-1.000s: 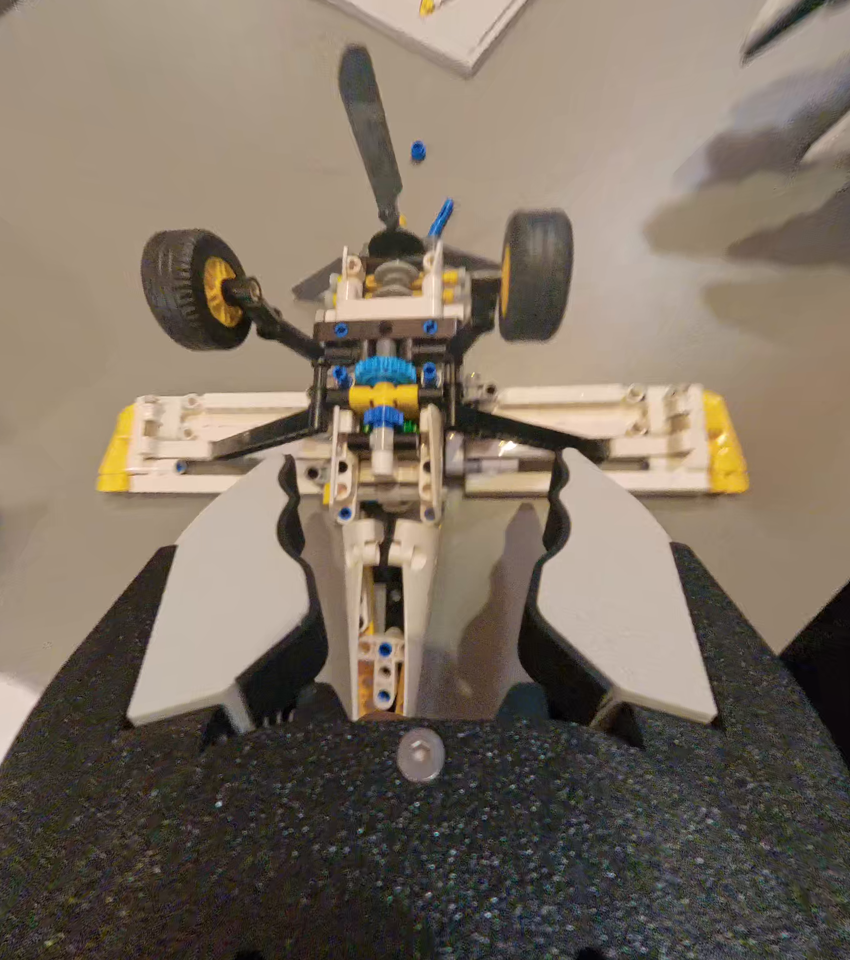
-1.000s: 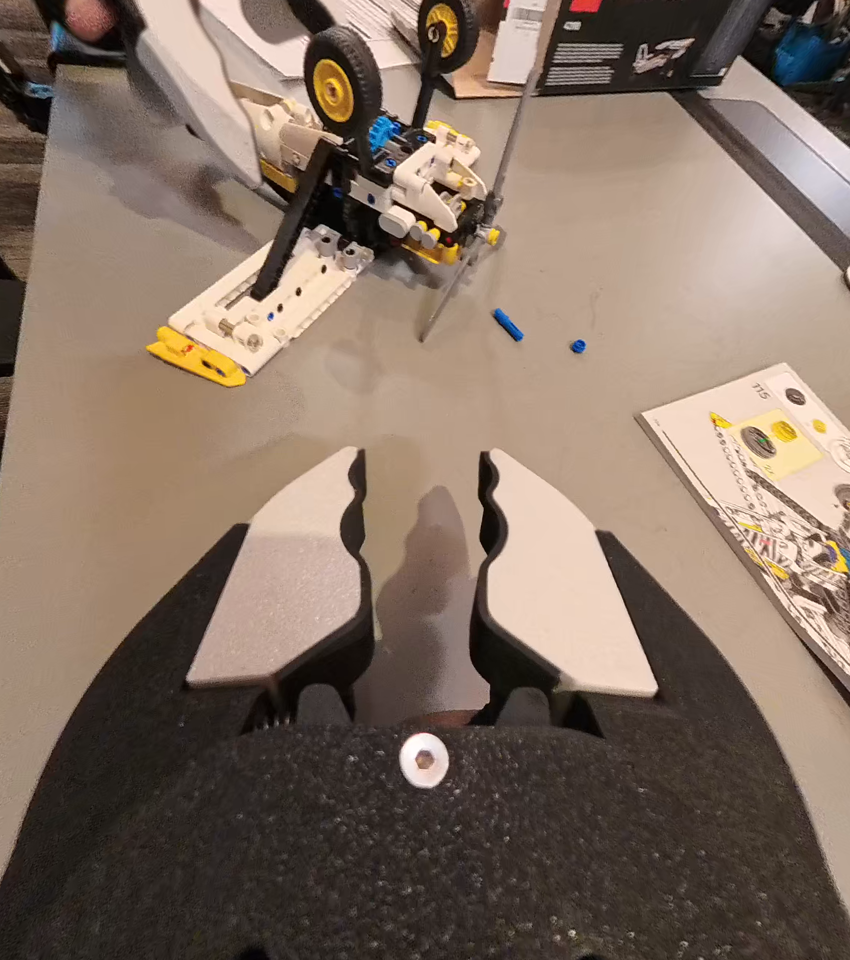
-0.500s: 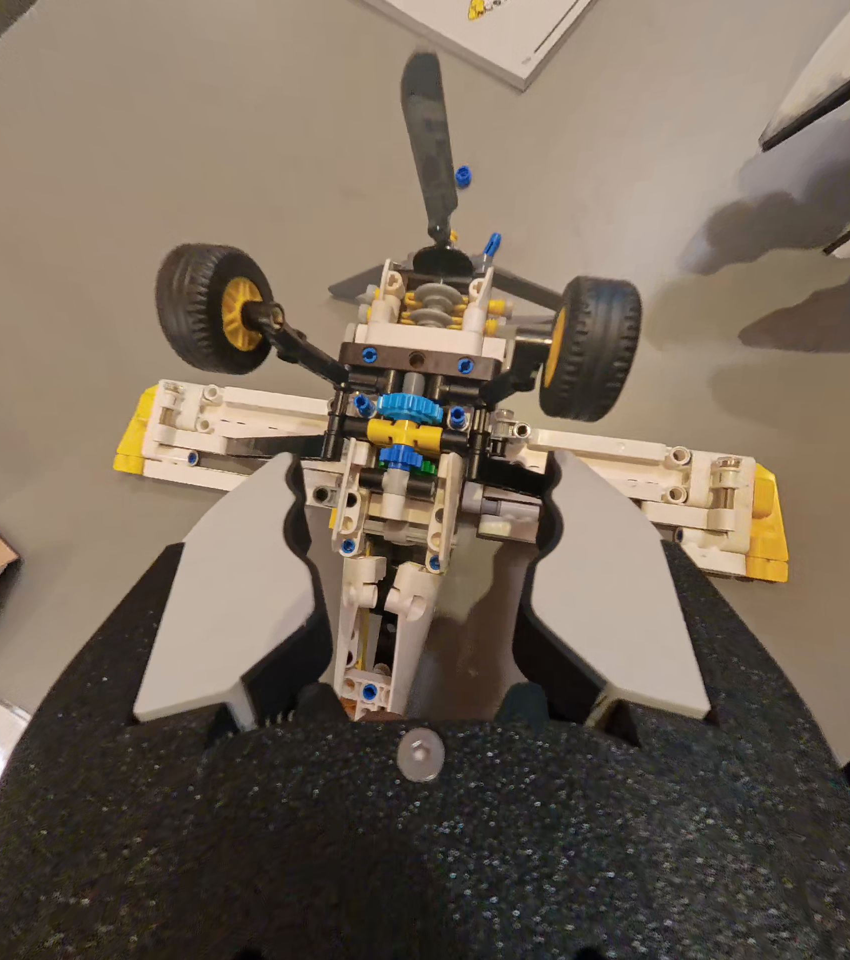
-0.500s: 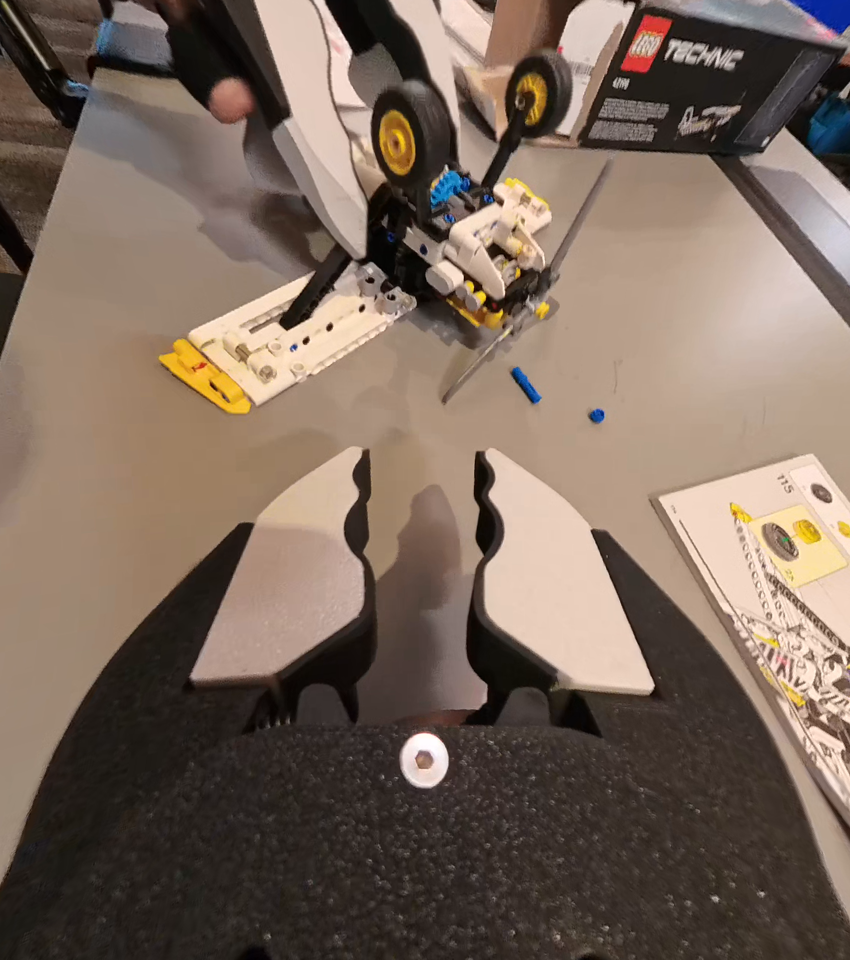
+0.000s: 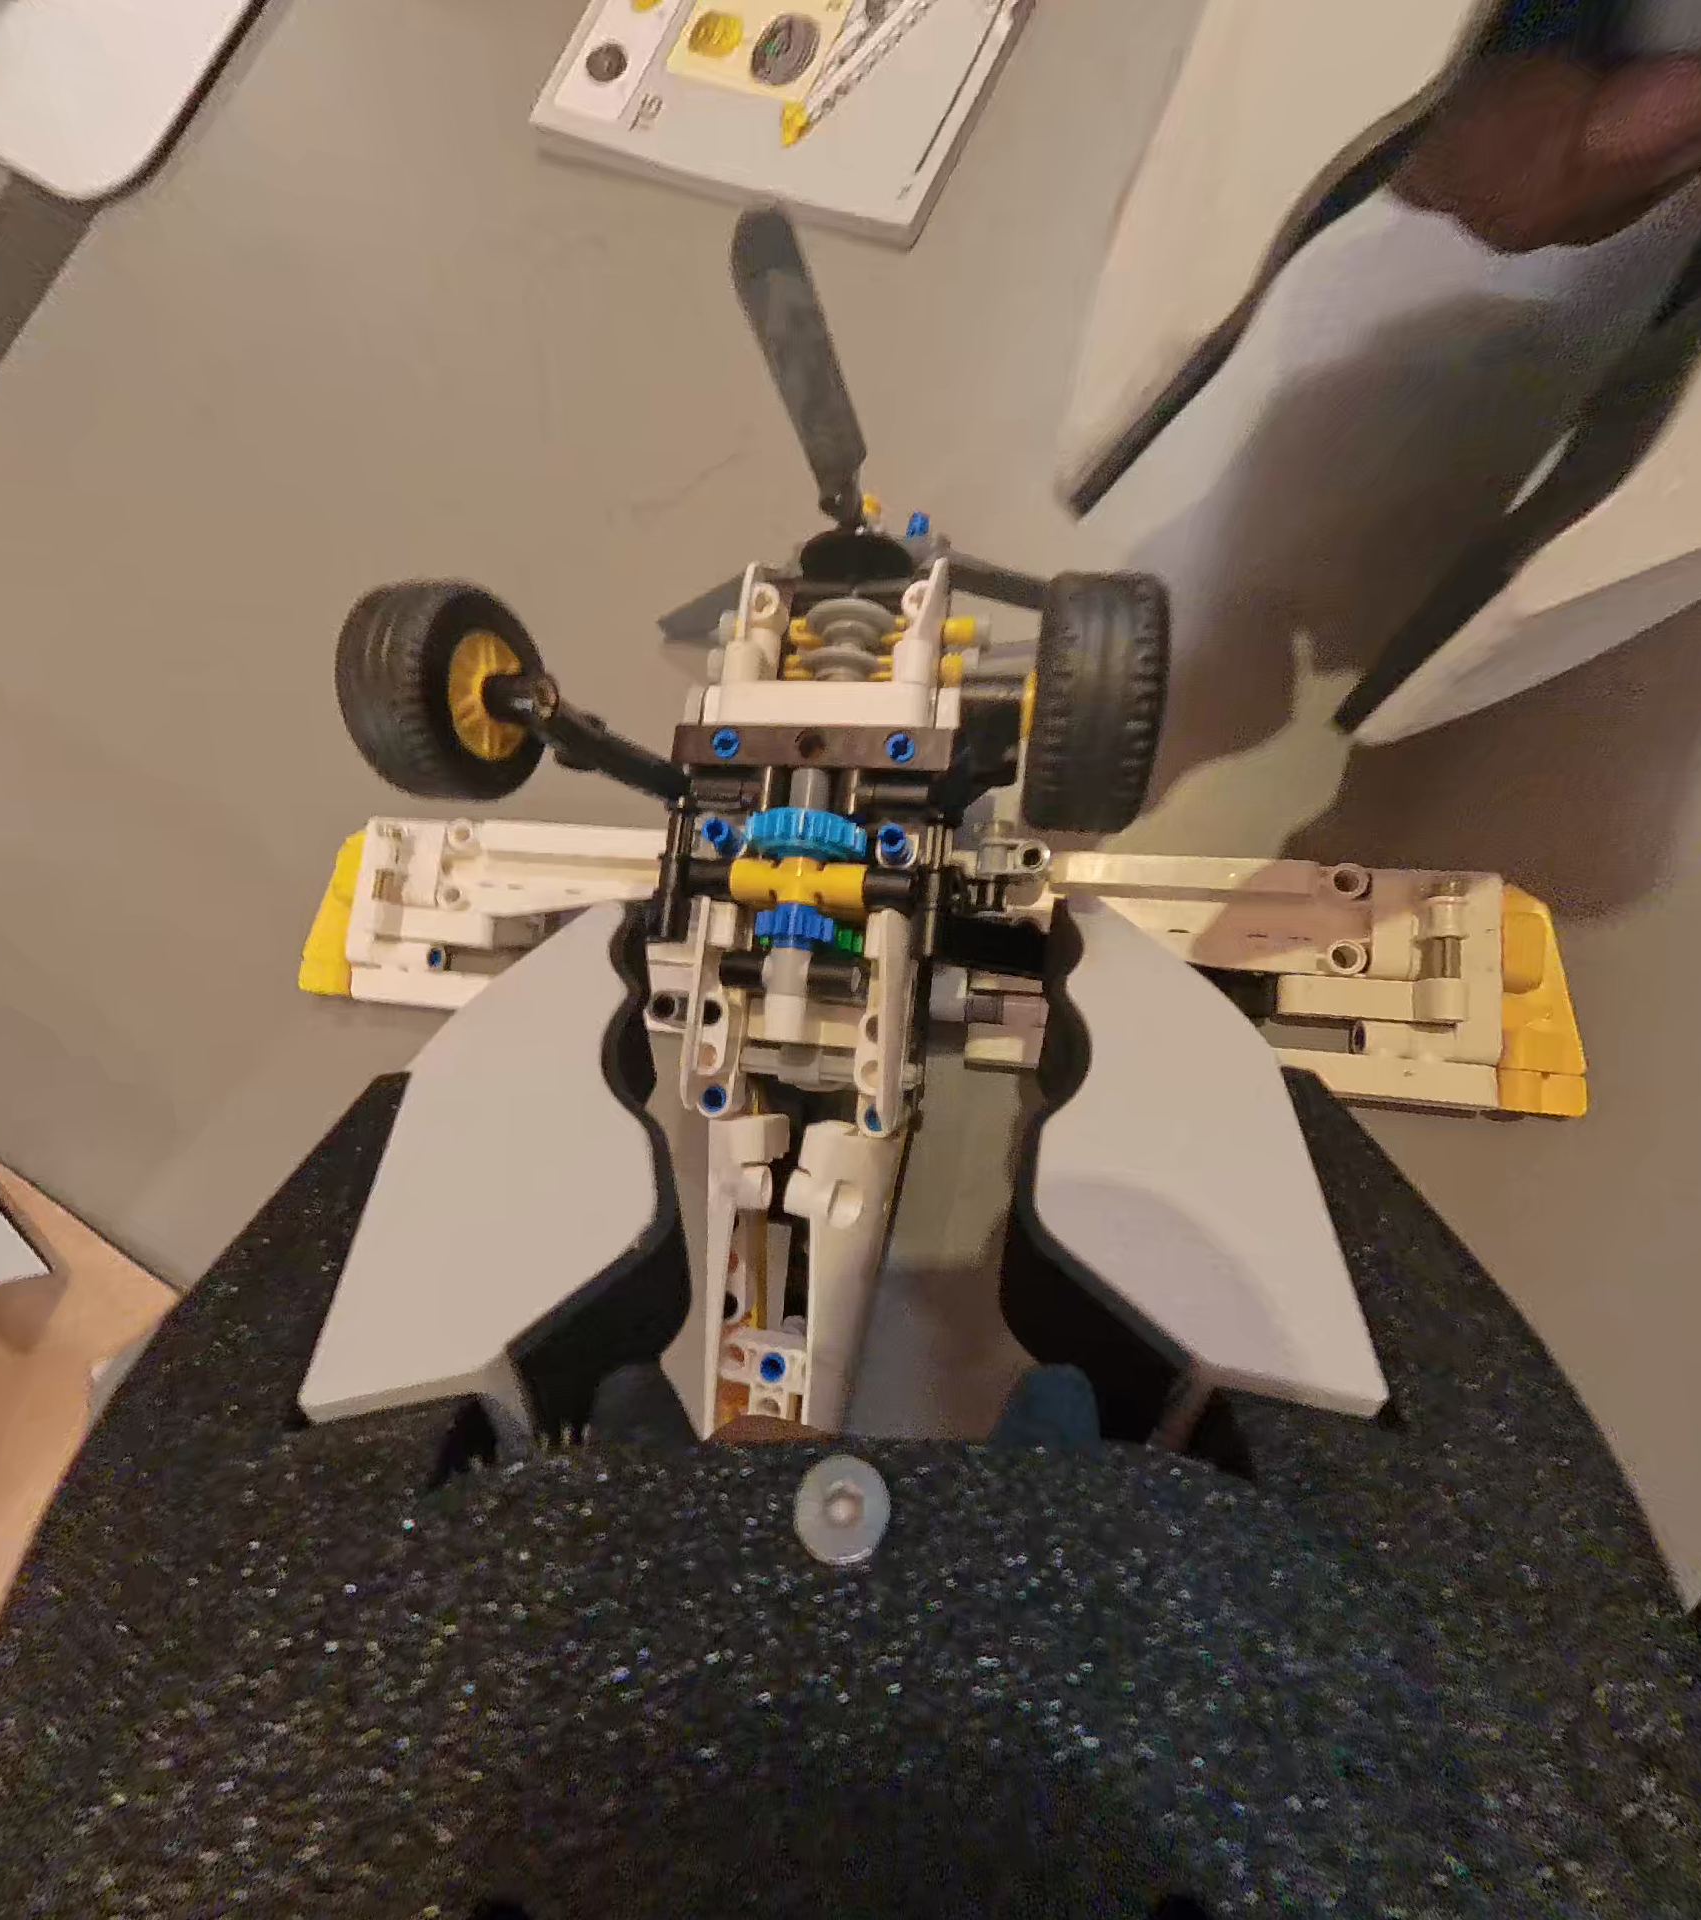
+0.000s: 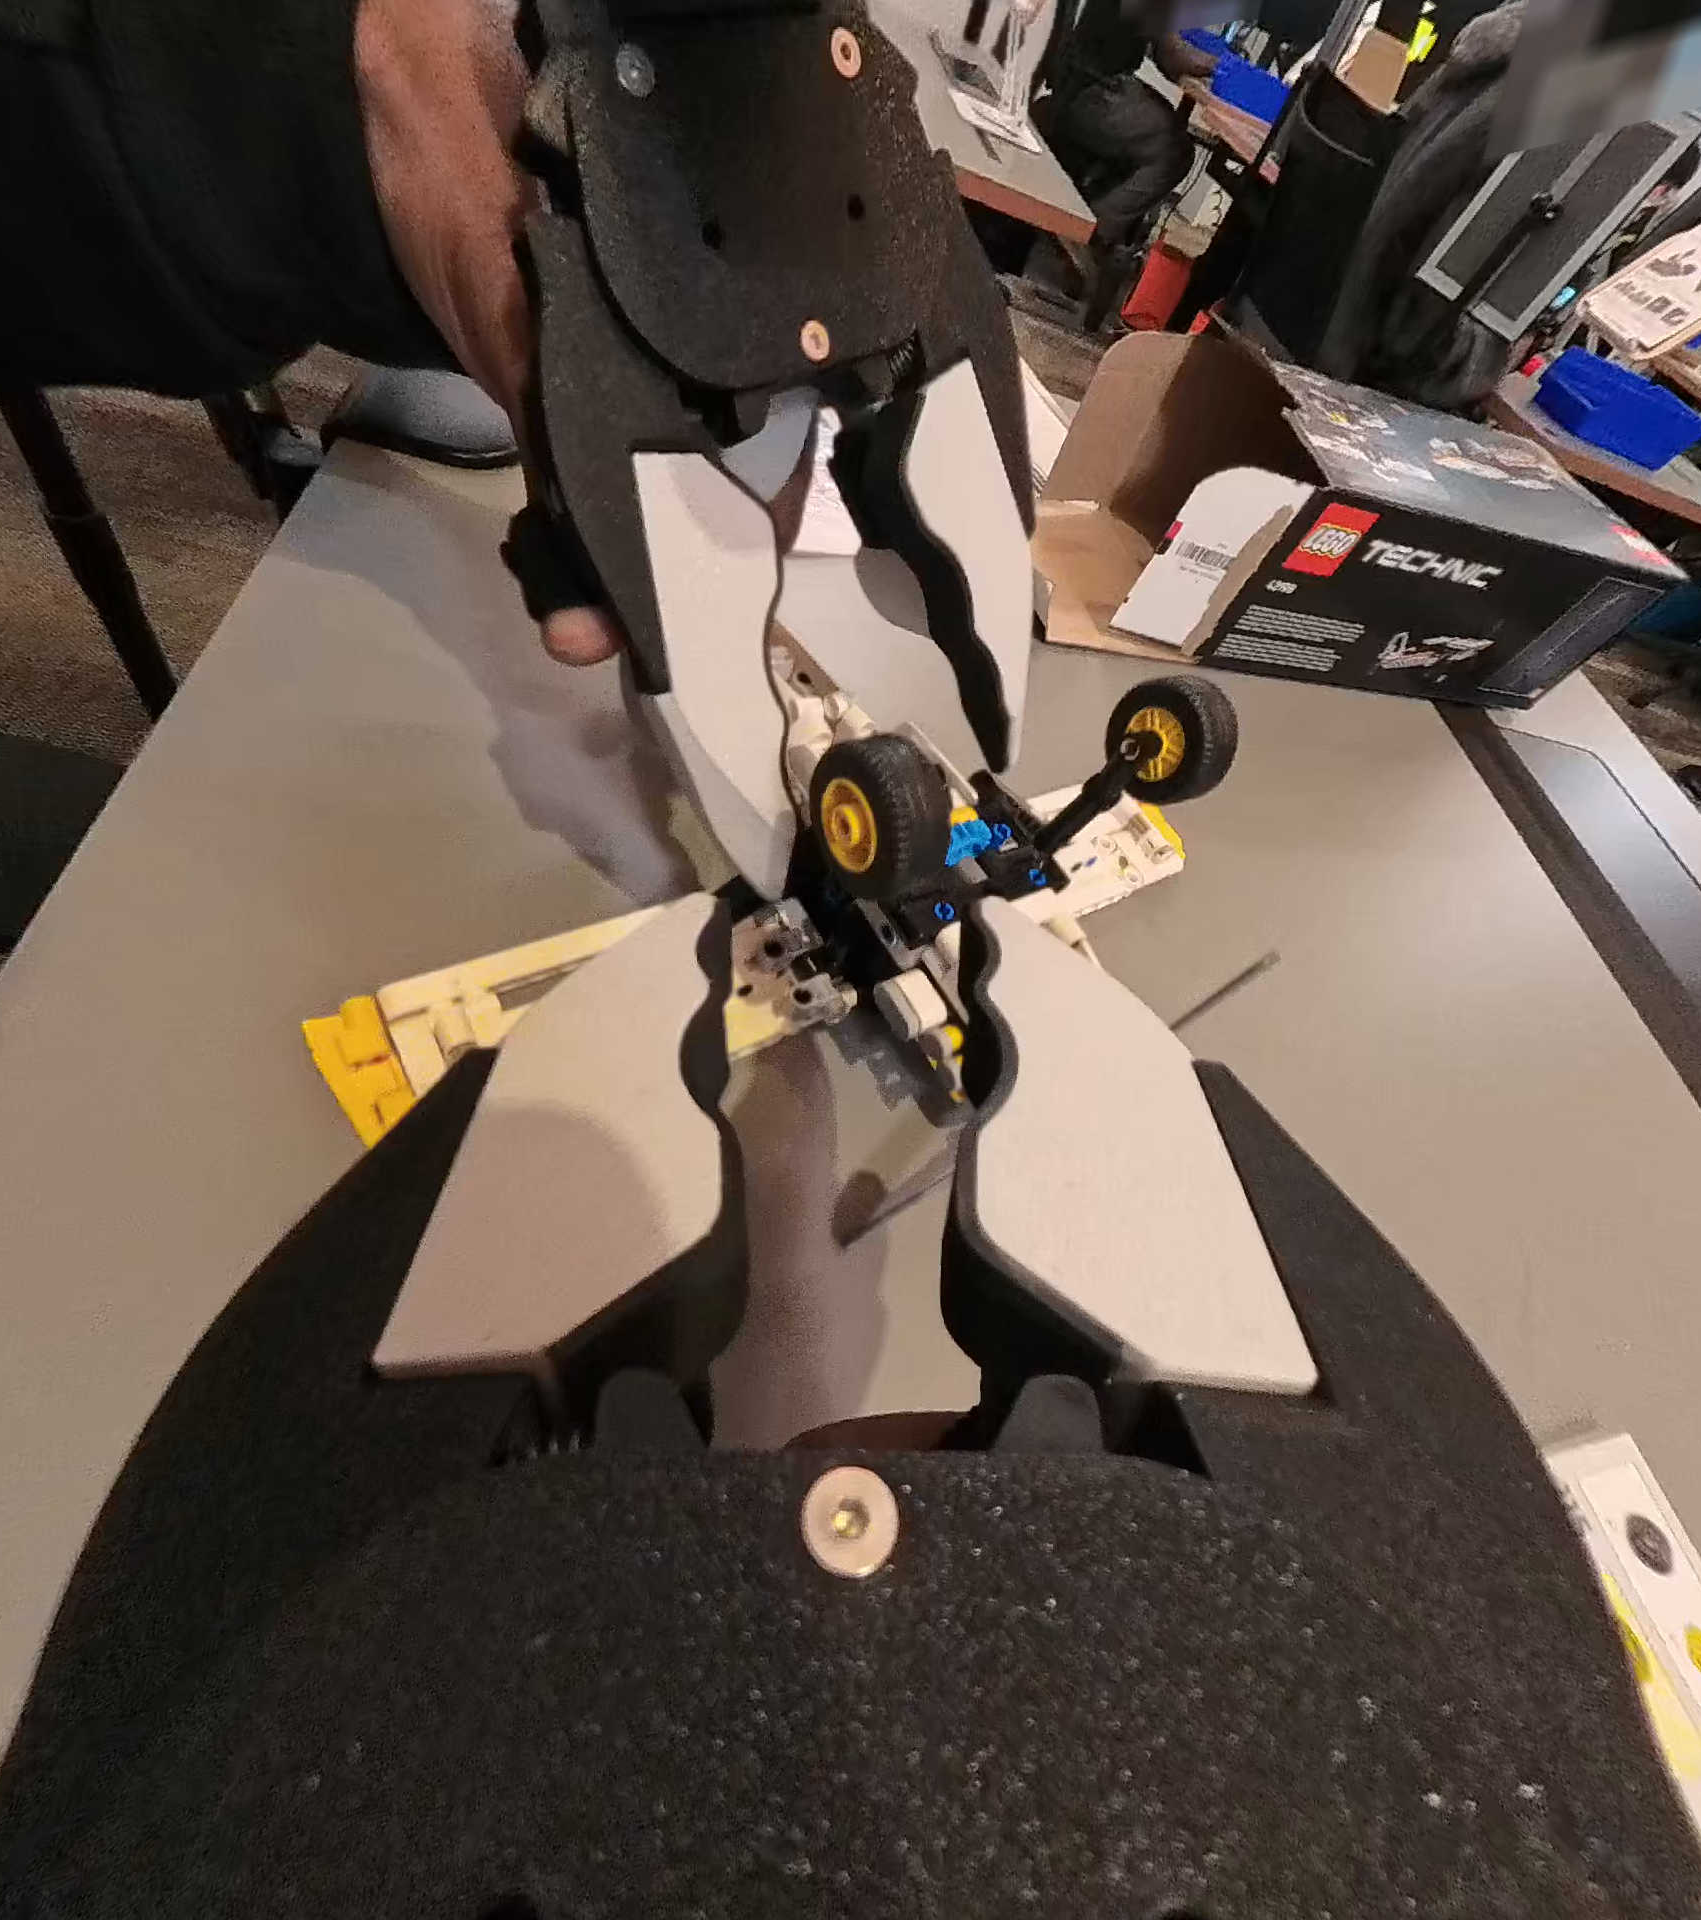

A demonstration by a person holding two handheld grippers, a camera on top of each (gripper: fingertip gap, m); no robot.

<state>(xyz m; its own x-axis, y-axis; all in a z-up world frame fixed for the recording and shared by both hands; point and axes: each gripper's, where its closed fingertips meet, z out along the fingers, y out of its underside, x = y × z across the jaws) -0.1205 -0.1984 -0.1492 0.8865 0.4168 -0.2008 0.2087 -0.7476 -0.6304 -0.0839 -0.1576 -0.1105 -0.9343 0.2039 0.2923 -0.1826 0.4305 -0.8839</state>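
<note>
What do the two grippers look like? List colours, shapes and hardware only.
Both grippers, left and right, match: speckled black bodies, pale grey wedge fingers with wavy black inner pads, and a silver screw at centre. The hand on the left gripper wears a black sleeve.

Each handheld gripper (image 6: 841,940) has a black, speckled, foam-textured body with a round silver screw (image 6: 848,1522) at its centre and two pale grey wedge-shaped fingers (image 6: 576,1132) edged with wavy black pads. The person's hand (image 6: 451,239) on the left gripper (image 5: 846,935) emerges from a black sleeve (image 6: 98,177).
</note>
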